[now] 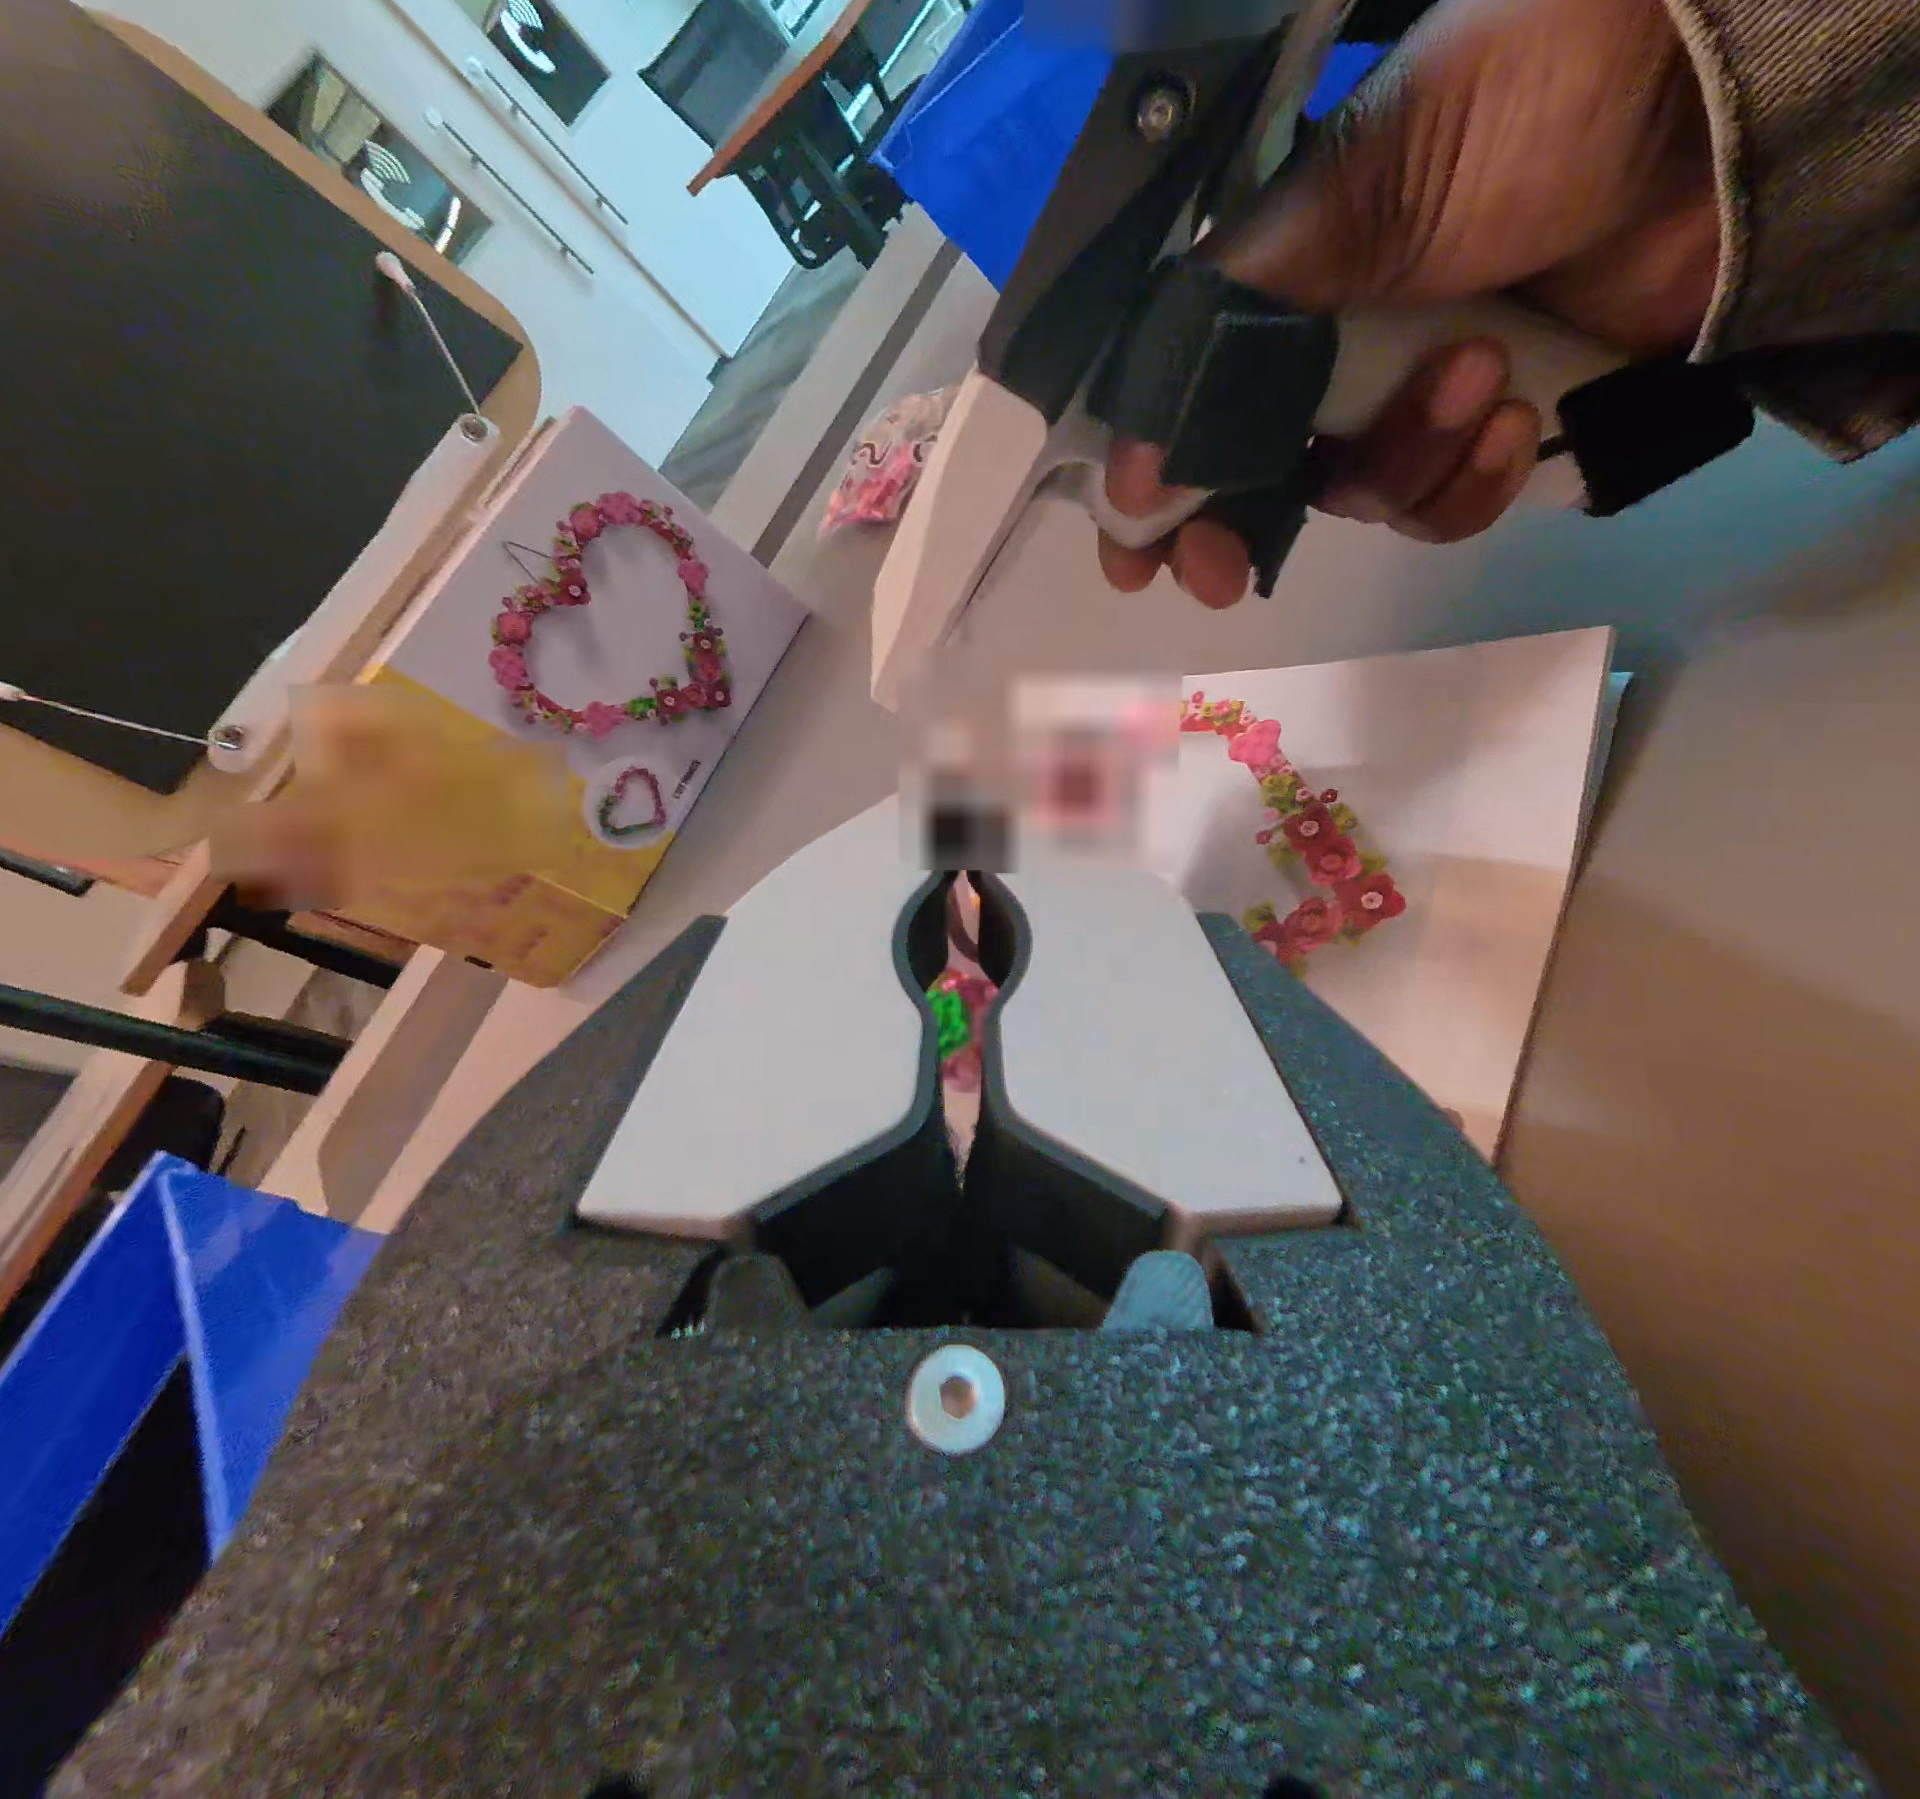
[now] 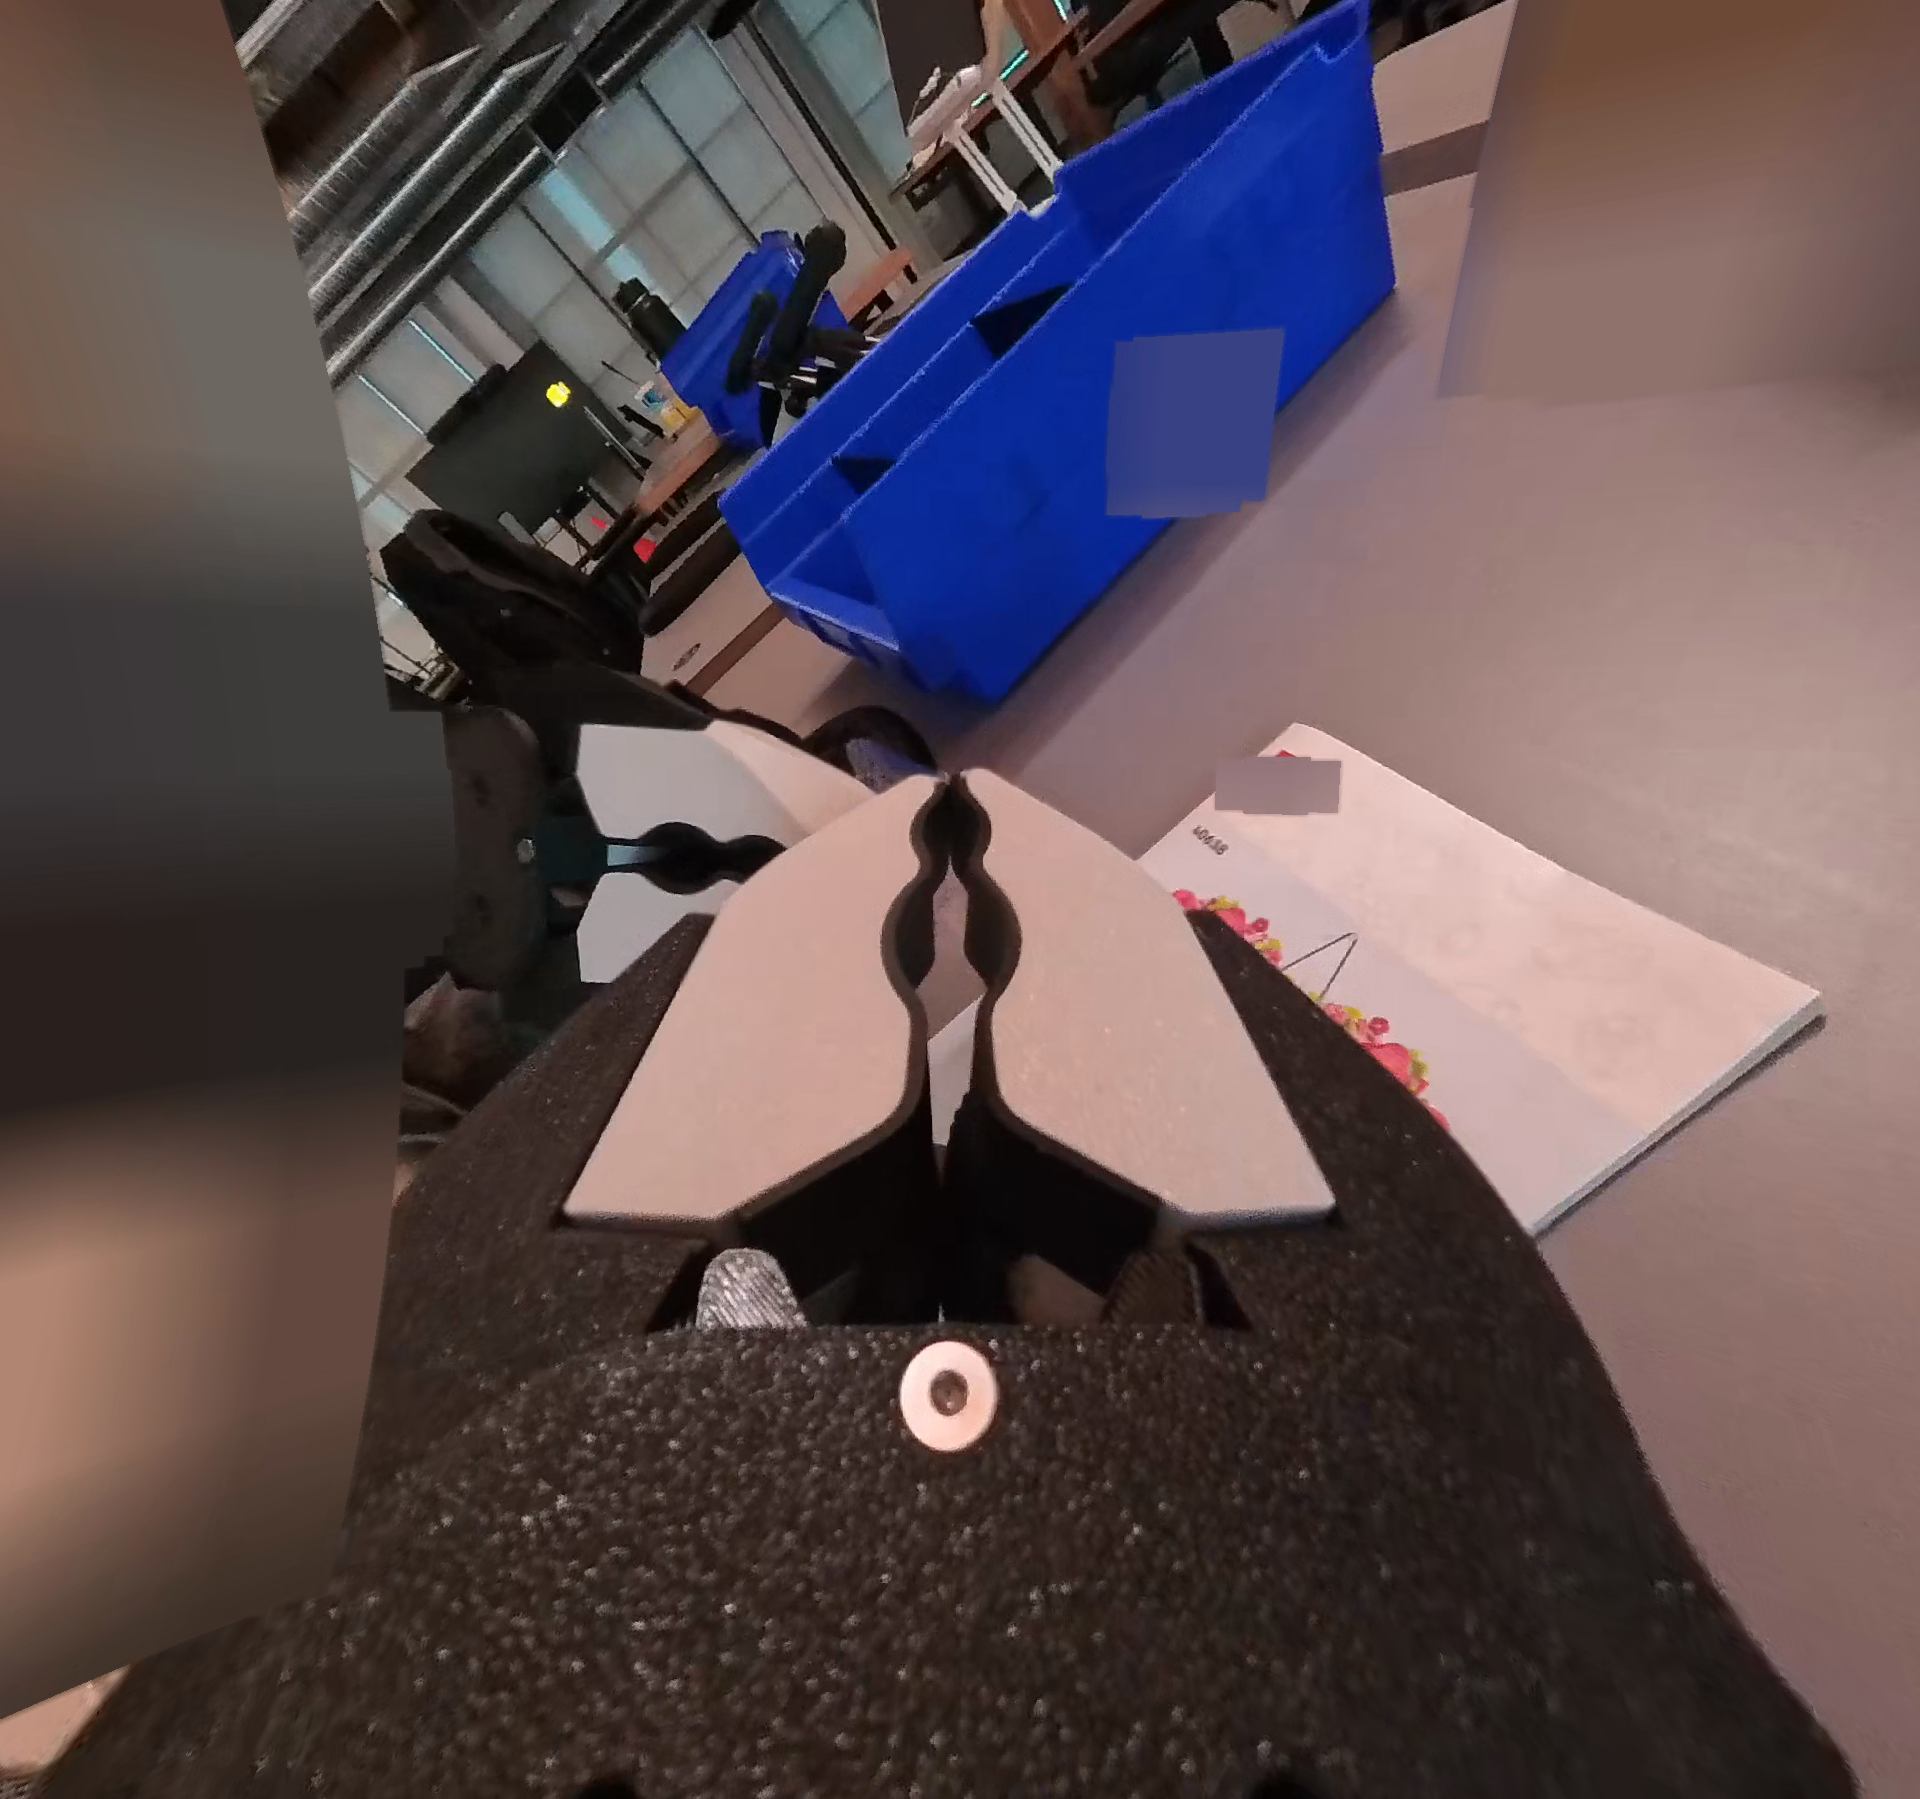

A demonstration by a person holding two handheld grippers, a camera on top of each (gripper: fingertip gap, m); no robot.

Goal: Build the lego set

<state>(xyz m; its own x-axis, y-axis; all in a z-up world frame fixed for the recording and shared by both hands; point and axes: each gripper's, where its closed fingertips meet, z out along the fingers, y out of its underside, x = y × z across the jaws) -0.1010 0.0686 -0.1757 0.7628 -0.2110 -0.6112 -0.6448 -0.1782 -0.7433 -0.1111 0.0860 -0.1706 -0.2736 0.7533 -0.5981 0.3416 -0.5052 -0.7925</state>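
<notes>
My left gripper (image 1: 957, 868) is shut. Pink and green lego pieces (image 1: 958, 1020) show in the gap between its jaws, seemingly pinched there. Its tips are under a mosaic patch. My right gripper (image 2: 951, 785) is shut, tips touching, with nothing clearly held. It meets the left gripper (image 2: 821, 814) tip to tip just above the table. In the left wrist view the right gripper (image 1: 914, 606) comes down from the upper right, held by a hand (image 1: 1475, 222). The instruction booklet (image 1: 1455, 814) lies flat to the right, and also shows in the right wrist view (image 2: 1475, 970).
The lego box (image 1: 582, 710) with a flower heart picture stands at the left. A clear bag of pink pieces (image 1: 883, 482) lies behind it. A blue bin (image 2: 1039, 461) sits on the grey table beyond the booklet. Another blue bin (image 1: 156, 1334) is at my lower left. Both grippers' tips are close together, under 4 cm apart.
</notes>
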